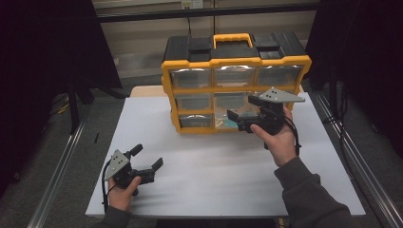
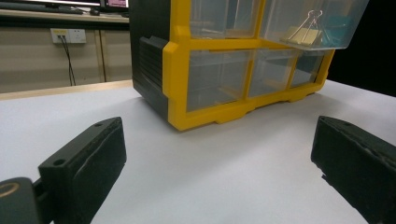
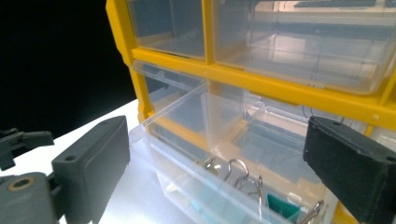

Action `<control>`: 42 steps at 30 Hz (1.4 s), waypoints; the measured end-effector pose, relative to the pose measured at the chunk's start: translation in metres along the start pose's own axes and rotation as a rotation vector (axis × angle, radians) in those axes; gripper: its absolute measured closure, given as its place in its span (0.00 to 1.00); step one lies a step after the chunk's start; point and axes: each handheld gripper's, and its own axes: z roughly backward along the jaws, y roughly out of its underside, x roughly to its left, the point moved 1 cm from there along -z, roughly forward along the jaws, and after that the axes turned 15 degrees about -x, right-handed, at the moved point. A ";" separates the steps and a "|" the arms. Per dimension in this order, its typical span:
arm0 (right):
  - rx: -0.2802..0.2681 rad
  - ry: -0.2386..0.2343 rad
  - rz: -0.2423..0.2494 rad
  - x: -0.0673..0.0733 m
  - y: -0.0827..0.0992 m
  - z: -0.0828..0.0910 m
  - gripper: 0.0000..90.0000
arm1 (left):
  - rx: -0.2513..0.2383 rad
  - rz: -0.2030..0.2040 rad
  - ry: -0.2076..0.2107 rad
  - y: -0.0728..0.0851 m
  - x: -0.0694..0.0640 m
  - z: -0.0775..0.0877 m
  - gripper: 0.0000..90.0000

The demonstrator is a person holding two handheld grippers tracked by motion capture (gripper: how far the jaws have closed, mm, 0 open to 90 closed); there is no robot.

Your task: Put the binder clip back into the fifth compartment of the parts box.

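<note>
Darkness hides surroundings; drawer (image 3: 219, 158) contents partly blurred.

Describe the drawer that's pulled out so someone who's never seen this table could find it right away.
Find the yellow and black organizer at the back of the white table. The open drawer is the clear one sticking out of its front, by the right hand-held gripper. Unlike the shut drawers, it shows binder clips from above.

Organizer (image 1: 236, 62) yellow frame w/ black top, clear drawers (image 3: 205, 140); bench (image 1: 214, 166) white; fingers (image 2: 84, 163) black; teal clip (image 3: 282, 205).
</note>
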 end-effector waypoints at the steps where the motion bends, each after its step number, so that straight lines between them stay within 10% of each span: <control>1: -0.002 -0.004 0.002 0.000 0.001 0.003 0.07 | 0.001 -0.002 0.002 0.000 0.000 0.000 0.04; 42: -0.040 0.017 -0.002 -0.028 0.049 0.090 0.04 | 0.001 -0.011 -0.006 0.000 0.000 0.000 0.04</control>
